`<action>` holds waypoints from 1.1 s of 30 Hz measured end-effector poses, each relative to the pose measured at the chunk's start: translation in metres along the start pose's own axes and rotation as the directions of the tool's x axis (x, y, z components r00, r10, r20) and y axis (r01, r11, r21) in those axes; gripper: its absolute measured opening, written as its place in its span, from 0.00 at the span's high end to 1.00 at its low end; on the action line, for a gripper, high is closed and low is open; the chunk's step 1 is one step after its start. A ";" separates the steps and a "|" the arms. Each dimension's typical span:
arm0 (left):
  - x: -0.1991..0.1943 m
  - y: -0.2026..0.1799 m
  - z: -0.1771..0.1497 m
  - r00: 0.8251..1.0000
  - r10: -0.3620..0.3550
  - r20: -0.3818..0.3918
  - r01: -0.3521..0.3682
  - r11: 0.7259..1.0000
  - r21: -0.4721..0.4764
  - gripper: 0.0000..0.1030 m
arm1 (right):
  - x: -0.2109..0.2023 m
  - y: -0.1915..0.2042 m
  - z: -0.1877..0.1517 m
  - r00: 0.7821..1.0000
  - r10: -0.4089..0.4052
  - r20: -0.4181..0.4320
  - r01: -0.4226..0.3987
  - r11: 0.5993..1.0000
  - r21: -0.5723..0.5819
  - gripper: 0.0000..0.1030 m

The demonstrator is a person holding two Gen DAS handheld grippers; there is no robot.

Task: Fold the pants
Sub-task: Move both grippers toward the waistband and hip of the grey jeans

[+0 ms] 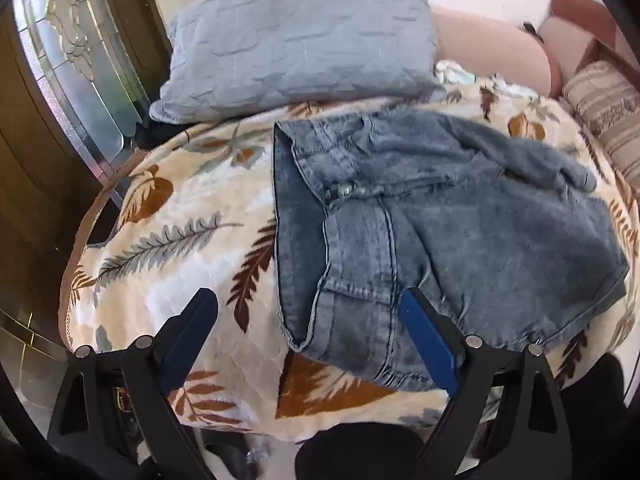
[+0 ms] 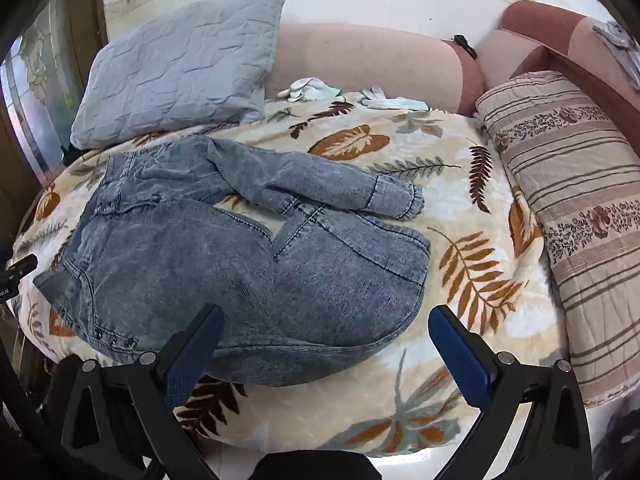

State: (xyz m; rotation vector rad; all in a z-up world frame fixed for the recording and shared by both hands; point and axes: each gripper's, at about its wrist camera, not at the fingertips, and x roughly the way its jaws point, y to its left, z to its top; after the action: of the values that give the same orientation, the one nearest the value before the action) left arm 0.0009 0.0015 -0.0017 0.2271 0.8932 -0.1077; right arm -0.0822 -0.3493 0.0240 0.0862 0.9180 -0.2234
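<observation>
**Inspector:** State of the grippers?

**Assistant:** Both stand wide apart and hold nothing. The left gripper hovers over the waistband end of the faded blue acid-wash denim pants; its right finger lies over the cloth, though contact cannot be confirmed. The right gripper hangs over the near rounded fold.

**Inspector:** Where is the garment?

**Assistant:** On the cream fleece blanket with brown and grey leaf print, which covers the sofa seat. It lies partly folded: one cuffed leg is thrown across the top and the body is bunched.

**Inspector:** How should the step in hand be done well?

**Assistant:** In my judgement, each gripper should pinch a single clean edge, the waistband on the left and the fold on the right. Both should lift together, draw the cloth taut, then lay it flat so seams align. Catching the fleece beneath is the chief risk.

**Inspector:** Counts?

**Assistant:** One pair of pants, one blanket, one quilted grey-blue square pillow, one striped beige floral cushion, two white gloves against the backrest.
</observation>
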 end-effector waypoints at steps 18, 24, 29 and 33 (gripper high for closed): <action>0.023 0.019 -0.036 0.995 -0.004 -0.104 0.012 0.996 0.084 0.09 | 0.018 -0.029 -0.008 0.997 -0.035 -0.072 0.034 0.999 -0.023 0.01; 0.020 0.009 -0.035 0.994 -0.023 -0.106 0.035 0.993 0.113 0.09 | 0.015 -0.027 -0.008 0.997 -0.046 -0.061 0.043 0.998 -0.056 0.01; 0.016 0.002 -0.031 0.994 -0.041 -0.102 0.054 0.990 0.127 0.09 | 0.012 -0.025 -0.009 0.997 -0.057 -0.054 0.052 0.995 -0.084 0.01; 0.012 -0.003 -0.027 0.995 -0.043 -0.094 0.056 0.989 0.139 0.09 | 0.010 -0.026 -0.009 0.996 -0.071 -0.047 0.066 0.993 -0.101 0.01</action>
State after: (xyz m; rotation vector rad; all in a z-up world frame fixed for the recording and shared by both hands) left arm -0.0126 0.0053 -0.0281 0.3442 0.9830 -0.2088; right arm -0.0887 -0.3743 0.0109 -0.0322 0.9815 -0.2394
